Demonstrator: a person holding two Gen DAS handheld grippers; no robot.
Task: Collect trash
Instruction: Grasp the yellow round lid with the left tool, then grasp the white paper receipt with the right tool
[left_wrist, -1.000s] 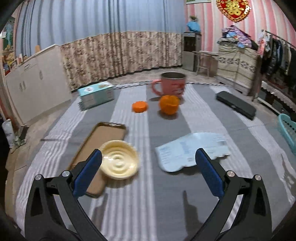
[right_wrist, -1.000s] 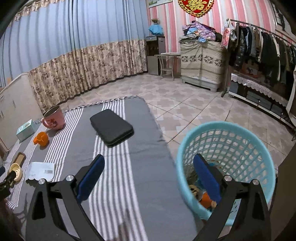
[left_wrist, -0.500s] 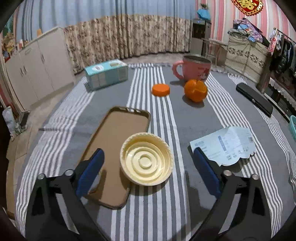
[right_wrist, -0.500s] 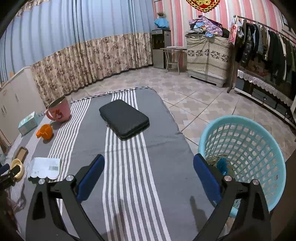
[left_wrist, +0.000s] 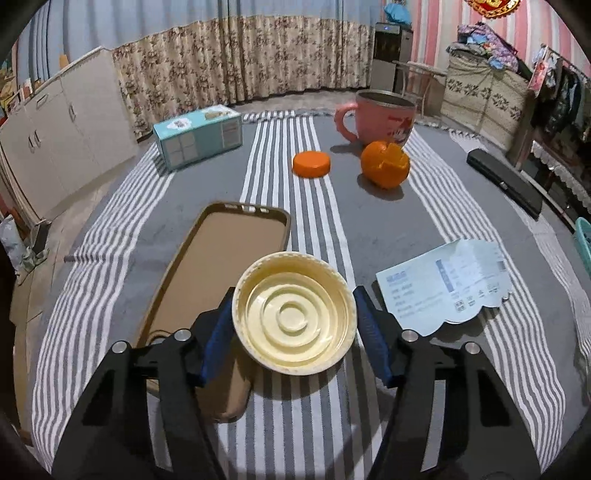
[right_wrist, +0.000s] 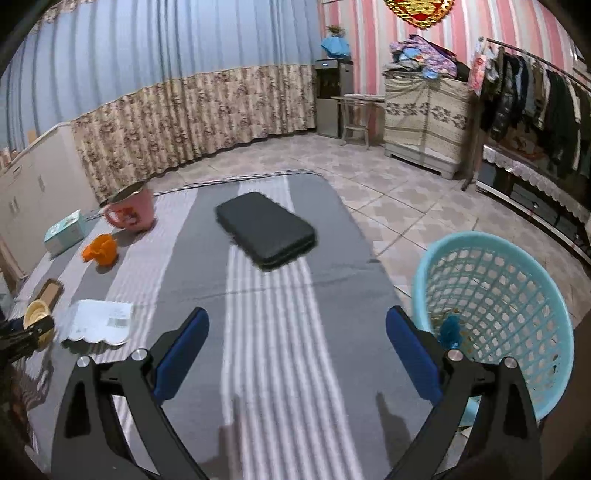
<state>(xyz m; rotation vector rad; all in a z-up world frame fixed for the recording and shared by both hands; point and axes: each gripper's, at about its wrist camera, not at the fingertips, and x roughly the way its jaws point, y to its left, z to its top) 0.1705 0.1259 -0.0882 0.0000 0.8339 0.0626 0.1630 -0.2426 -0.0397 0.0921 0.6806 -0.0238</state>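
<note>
**Left jaws close in on the yellow lid**

The cream-yellow lid (left_wrist: 294, 313) lies on the striped cloth (left_wrist: 321, 206), overlapping the brown phone case (left_wrist: 221, 258). The left gripper (left_wrist: 294, 325), wide a second ago, has just been closing, and its blue pads now flank the lid's rim; a firm pinch I cannot confirm. Pickup looks imminent. The right gripper (right_wrist: 297, 354) stands wide and empty beside the blue basket (right_wrist: 495, 295). The paper slip (left_wrist: 445, 286) carries print too small to read.

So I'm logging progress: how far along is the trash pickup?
Early on. Some scraps already lie in the blue basket. The left gripper has just been closing around the cream lid. The paper slip, orange peel and orange cap remain.
</note>
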